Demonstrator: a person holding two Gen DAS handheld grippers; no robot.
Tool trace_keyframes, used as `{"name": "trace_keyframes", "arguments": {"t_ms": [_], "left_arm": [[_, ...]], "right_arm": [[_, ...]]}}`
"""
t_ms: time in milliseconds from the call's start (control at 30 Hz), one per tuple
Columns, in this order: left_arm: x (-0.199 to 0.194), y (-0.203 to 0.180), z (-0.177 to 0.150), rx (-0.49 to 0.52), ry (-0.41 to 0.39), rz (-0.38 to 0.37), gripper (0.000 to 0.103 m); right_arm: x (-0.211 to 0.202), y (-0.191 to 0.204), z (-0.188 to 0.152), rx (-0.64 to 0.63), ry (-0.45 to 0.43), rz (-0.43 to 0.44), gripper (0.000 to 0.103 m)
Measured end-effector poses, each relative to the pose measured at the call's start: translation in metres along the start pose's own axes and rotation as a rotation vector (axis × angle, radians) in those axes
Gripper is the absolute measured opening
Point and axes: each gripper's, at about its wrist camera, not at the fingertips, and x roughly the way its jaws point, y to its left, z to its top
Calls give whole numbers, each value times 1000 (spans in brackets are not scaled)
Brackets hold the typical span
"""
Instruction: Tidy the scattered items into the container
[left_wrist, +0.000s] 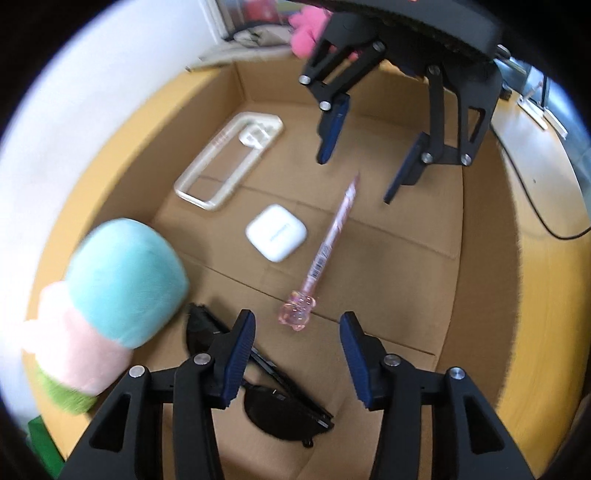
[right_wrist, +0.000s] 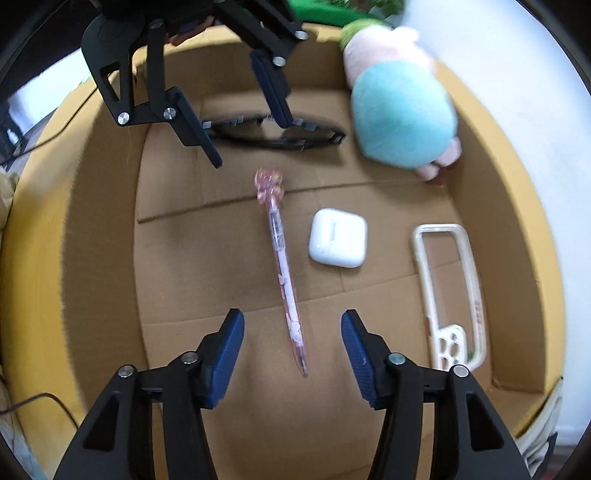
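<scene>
Two grippers: both above the cardboard box (right_wrist: 491, 155), jaws apart, nothing between them.
Left gripper (left_wrist: 297, 354): over the sunglasses (left_wrist: 273, 402).
Right gripper (right_wrist: 291, 350): over the pink pen's (right_wrist: 282, 273) tip.
Box floor: pen, white earbud case (right_wrist: 338, 238), phone case (right_wrist: 448, 291).
Plush toy (right_wrist: 400, 110): blurred, apparently against the wall.

Five loose things lie in an open cardboard box (right_wrist: 517, 258).
A pink pen (right_wrist: 284, 277) with a clear charm top lies flat mid-floor; a shut white earbud case (right_wrist: 338, 238) sits just beside it. A cream phone case (right_wrist: 450, 295) lies flat near one wall. Black sunglasses (right_wrist: 280, 136) rest by the far wall, and a plush toy (right_wrist: 399, 107) in teal, pink and green leans on the rim.
</scene>
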Motion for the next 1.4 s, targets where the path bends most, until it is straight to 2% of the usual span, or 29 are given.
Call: {"name": "trace_keyframes", "arguments": {"t_ms": [67,100,133,167,200,267,333,400,467,533,667,767,900,1033,1267,1400], "left_arm": [[-20,-6,2,-55,-10,111,47],[-36,-11,3,-109,-26,177,47],[-53,-16,4,-168,-60,210,47],[-60,-18,13,-207,-96,213,47],[-79,-23,10,-262,-166,200,49],[-103,-33,3,-340,-278,195,69],[-113,-51,-8,-430,-365,301,76],[-99,-55,-9,-526,-385,366,76],[-90,-60,-17,-638,-376,397,76],[-91,-74,-30,-743,-398,377,76],[-85,-87,-49,-884,-439,363,76],[-82,-95,-54,-949,-427,417,77],[-87,-106,-54,-985,-436,492,78],[-86,-113,-53,-1006,-442,458,78],[-82,-123,-48,-998,-428,425,78],[-84,-129,-45,-981,-426,439,78]], "right_arm": [[-24,9,-3,38,-61,-55,83],[-37,10,-5,60,-103,-93,87],[-47,-1,-4,91,-145,-117,93],[-56,-3,0,143,-194,-135,95],[-61,0,6,200,-235,-147,95],[-67,19,7,297,-292,-183,95],[-72,34,6,425,-330,-229,95],[-80,57,-11,578,-369,-253,95],[-73,60,-24,733,-387,-264,96],[-57,60,-33,875,-380,-275,96],[-47,76,-47,1038,-341,-354,96],[-56,95,-47,1072,-354,-375,98],[-66,117,-39,1032,-358,-423,103],[-72,131,-33,1010,-362,-468,103],[-75,142,-31,1009,-360,-496,103],[-76,144,-31,1011,-353,-519,103]]}}
